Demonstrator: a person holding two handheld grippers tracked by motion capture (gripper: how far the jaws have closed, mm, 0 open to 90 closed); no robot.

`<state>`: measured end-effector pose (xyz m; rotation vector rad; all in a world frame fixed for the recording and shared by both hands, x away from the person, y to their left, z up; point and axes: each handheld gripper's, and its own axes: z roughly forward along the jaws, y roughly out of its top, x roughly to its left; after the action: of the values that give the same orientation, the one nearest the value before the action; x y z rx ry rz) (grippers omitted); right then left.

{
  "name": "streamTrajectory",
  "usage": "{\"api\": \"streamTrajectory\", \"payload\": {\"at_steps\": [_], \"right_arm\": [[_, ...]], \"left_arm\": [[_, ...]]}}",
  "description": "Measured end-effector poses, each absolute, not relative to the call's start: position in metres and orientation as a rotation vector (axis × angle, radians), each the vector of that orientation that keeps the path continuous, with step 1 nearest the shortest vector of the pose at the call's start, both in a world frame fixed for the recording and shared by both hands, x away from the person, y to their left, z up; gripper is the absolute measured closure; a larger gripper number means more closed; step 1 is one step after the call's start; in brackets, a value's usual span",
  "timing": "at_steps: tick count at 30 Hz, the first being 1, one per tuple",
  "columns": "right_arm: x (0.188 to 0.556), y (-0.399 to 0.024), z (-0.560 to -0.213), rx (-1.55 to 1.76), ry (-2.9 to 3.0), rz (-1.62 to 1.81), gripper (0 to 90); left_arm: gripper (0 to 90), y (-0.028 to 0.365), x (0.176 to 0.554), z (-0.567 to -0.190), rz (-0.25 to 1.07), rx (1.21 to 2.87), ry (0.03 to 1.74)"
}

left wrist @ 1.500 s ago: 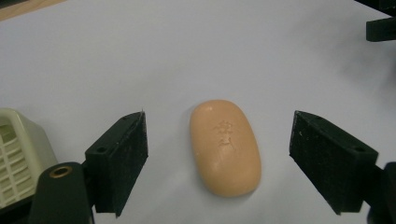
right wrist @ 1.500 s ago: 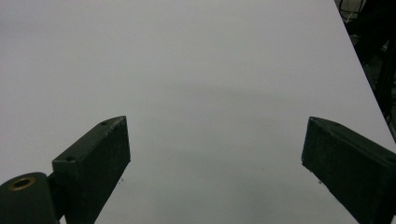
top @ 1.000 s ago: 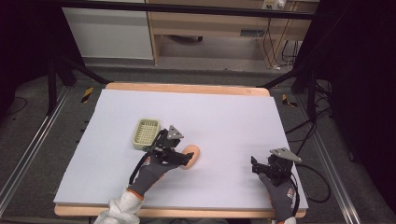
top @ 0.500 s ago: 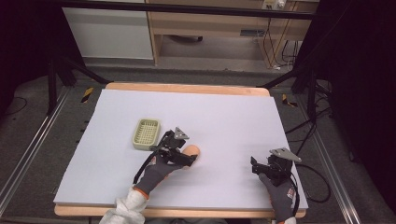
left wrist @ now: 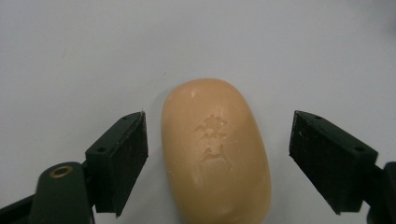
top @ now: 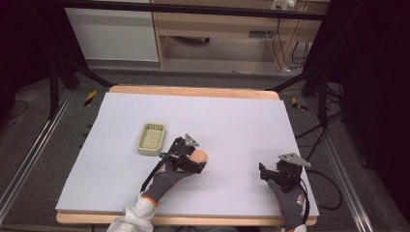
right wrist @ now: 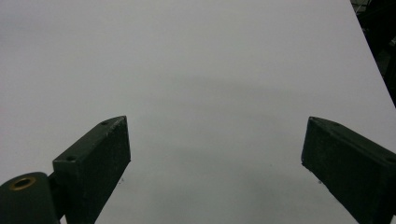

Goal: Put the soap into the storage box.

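The bar of soap [left wrist: 215,151] lies flat on the pale surface [top: 241,125], between the jaws of my left claw [left wrist: 217,163], with bare surface on both sides of it, so neither pad touches it. Its long axis runs along my line of sight in the left gripper view, one rounded end toward me and the other pointing away, and the stamped mark faces up. From the high view the soap [top: 199,156] sits near the middle of the surface toward my edge, its far end poking out past my left claw [top: 193,162], which stands released and spread wide around it. Compared with a second ago, my left hand has slid a little forward and to the right, so the claw now straddles more of the bar. The small green slotted tray [top: 151,138] rests just to the left and slightly beyond, apart from the soap. My right claw [top: 270,175] sits well apart at the right, unmoved, jaws released wide over bare surface [right wrist: 210,93].
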<state>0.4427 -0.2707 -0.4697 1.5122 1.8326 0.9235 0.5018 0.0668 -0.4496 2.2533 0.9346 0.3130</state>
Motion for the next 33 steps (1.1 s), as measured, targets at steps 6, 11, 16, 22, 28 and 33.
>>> {"api": "streamTrajectory", "payload": {"at_steps": [6,11,16,22,28,33], "right_arm": [[0.442,-0.27,-0.469,1.512,1.83,0.923,8.3],[0.443,-0.27,-0.47,1.514,1.833,0.917,8.3],[0.443,-0.27,-0.47,1.515,1.833,0.916,8.3],[0.443,-0.27,-0.47,1.516,1.832,0.913,8.3],[0.443,-0.27,-0.47,1.515,1.834,0.909,8.2],[0.443,-0.269,-0.47,1.515,1.835,0.907,8.2]], "left_arm": [[18.2,0.064,0.502,-0.454,0.325,2.269,0.94],[18.2,0.063,0.504,-0.459,0.33,2.28,0.944],[18.4,0.063,0.506,-0.464,0.318,2.294,0.951],[19.6,0.063,0.508,-0.467,0.319,2.294,0.965],[21.5,0.059,0.508,-0.471,0.325,2.308,0.976],[23.4,0.059,0.508,-0.472,0.333,2.302,0.979]]}}
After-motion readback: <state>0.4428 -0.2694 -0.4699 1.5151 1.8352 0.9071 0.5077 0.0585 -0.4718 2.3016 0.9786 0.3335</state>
